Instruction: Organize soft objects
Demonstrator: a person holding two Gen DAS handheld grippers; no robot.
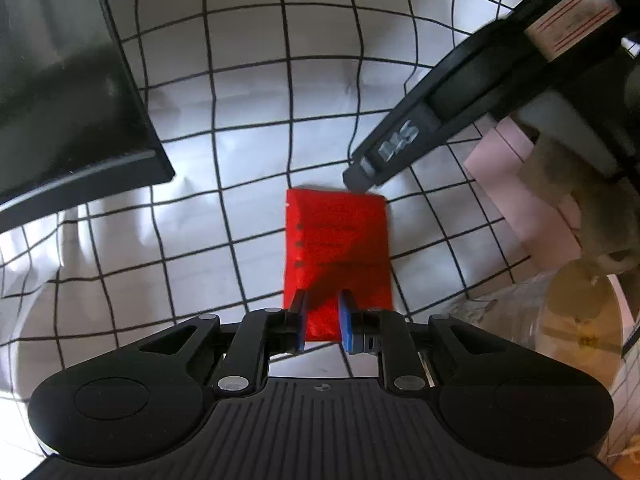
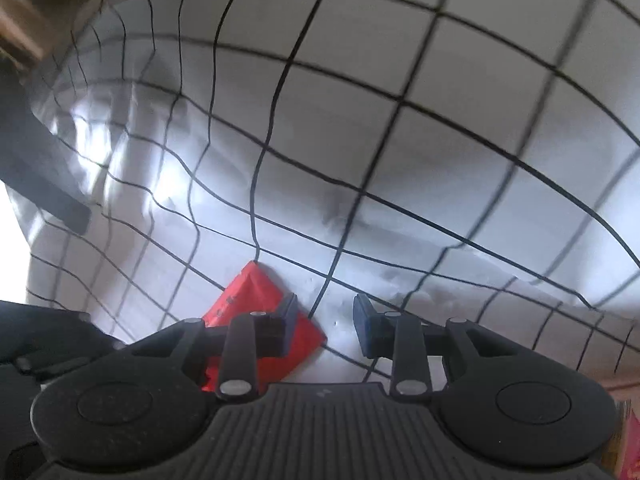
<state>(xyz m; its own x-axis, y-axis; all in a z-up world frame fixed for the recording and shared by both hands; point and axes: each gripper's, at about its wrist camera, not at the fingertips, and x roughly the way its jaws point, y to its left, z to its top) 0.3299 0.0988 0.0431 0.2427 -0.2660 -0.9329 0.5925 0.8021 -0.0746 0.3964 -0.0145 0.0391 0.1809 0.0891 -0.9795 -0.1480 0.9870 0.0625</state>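
A red felt cloth [image 1: 338, 240], folded into a rectangle, lies on the white tablecloth with a black grid [image 1: 248, 92]. My left gripper [image 1: 324, 322] straddles the cloth's near end, its blue-padded fingers [image 1: 347, 320] narrowly apart on the fabric. My right gripper's finger [image 1: 384, 156] touches the cloth's far right corner in the left wrist view. In the right wrist view my right gripper [image 2: 326, 326] is open over the tablecloth [image 2: 400, 160], and the red cloth [image 2: 256, 300] lies under its left finger.
A black box [image 1: 60, 92] stands at the left. A pink box [image 1: 520, 200], an olive-grey soft thing [image 1: 580, 208] and a clear plastic container [image 1: 560, 312] are at the right. A brown object [image 2: 36, 12] sits at the top left of the right wrist view.
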